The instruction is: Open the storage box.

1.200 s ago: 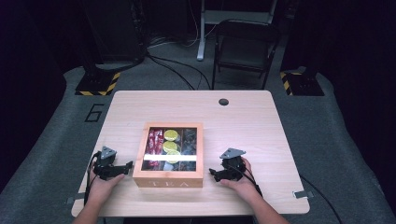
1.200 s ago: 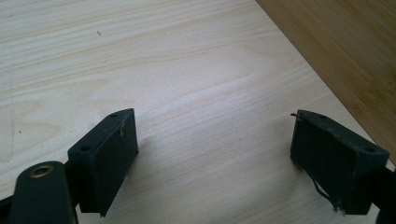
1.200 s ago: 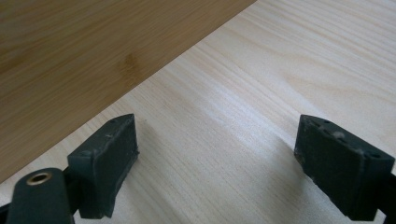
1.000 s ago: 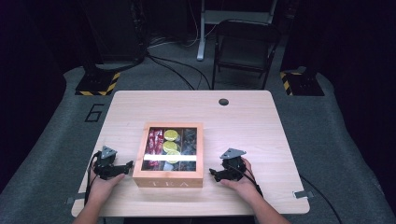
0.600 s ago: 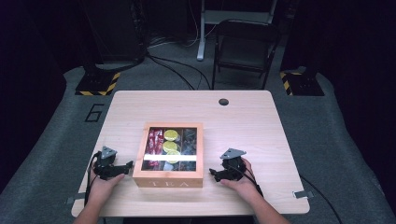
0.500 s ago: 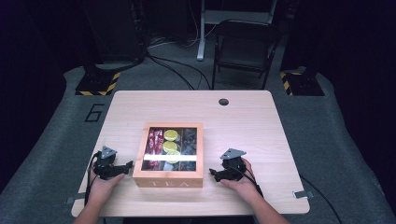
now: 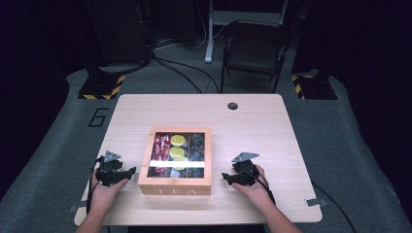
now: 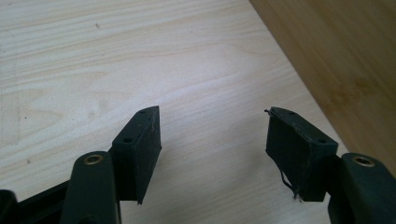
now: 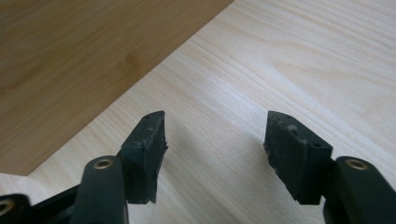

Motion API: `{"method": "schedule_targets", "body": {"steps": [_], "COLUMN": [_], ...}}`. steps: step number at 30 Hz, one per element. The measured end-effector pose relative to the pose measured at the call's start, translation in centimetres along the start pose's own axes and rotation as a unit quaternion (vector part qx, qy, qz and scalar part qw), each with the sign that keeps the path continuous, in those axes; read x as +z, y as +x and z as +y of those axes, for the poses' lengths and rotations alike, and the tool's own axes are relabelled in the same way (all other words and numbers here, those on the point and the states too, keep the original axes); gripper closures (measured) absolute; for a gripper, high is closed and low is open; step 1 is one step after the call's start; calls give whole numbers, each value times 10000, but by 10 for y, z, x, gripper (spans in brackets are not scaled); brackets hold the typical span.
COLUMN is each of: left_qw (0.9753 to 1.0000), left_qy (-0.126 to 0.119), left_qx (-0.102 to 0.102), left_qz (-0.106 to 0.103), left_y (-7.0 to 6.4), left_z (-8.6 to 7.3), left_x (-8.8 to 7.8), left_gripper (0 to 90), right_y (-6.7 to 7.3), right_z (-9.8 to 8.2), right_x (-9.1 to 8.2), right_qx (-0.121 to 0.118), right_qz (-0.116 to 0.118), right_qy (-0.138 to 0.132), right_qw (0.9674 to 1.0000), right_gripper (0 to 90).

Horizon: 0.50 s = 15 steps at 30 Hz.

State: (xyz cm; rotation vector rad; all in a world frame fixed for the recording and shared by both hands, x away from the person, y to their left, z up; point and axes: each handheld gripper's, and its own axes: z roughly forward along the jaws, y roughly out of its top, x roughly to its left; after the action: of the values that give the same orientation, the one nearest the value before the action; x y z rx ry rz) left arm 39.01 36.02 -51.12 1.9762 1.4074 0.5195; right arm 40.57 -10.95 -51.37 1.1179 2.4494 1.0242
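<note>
1. A wooden tea box (image 7: 175, 183) stands on the light wooden table (image 7: 252, 121), near the front edge and a little left of the middle.
2. The box has a window in its lid, and through it I see red packets (image 7: 159, 146) at the left, yellow-green round packets (image 7: 178, 141) in the middle, and dark packets (image 7: 197, 145) at the right. The lid is closed.
3. The left gripper (image 7: 130, 171) rests just beside the left wall of the box, held by the person's left hand (image 7: 104, 190). It points toward the box.
4. Its jaws have just been closing, but a gap is between them. In the left gripper view there is only bare table between the jaws, and the box wall (image 8: 341, 60) is at the upper right, apart from the pads.
5. The right gripper (image 7: 224, 177) rests just beside the right wall of the box, held by the right hand (image 7: 252, 187).
6. Its jaws have also just been closing and stand apart with nothing between them. In the right gripper view the box wall (image 9: 84, 56) is at the upper left, not touched.
7. Behind the table, a dark folding chair (image 7: 255, 48) stands on the grey floor.
</note>
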Motion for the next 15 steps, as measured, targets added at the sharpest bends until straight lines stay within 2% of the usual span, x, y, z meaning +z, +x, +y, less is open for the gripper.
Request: {"method": "schedule_targets", "body": {"steps": [3, 4, 5, 8, 9, 13, 15], "left_qw": [9999, 9999, 9999, 9999, 9997, 9996, 9992], "left_qy": [-72, -10, -45, -60, -148, -208, -318], "left_qx": [-94, -91, -100, -130, -165, -189, -215], "left_qz": [-39, -58, -50, -68, -67, -97, -99], "left_y": [-1, 0, 0, -1, -1, -3, -4], "left_z": [0, 1, 1, 2, 2, 4, 4], "left_x": [-3, -5, -6, -11, -12, -20, -25], "left_gripper": [364, 370, 379, 381, 381, 389, 389], "right_y": [4, 5, 5, 9, 9, 10, 10], "right_z": [3, 3, 4, 6, 7, 9, 10], "right_x": [-5, -6, -8, -12, -13, -19, -26], "right_qx": [-38, -30, -111, -113, -151, -84, -61], "right_qz": [-20, -6, 22, -12, 10, -1, 6], "right_qy": [-60, -66, -65, -79, -128, -191, -277], "right_qw": [10000, 10000, 9999, 9999, 9998, 9998, 9996], "right_gripper": [449, 461, 470, 504, 510, 532, 544]}}
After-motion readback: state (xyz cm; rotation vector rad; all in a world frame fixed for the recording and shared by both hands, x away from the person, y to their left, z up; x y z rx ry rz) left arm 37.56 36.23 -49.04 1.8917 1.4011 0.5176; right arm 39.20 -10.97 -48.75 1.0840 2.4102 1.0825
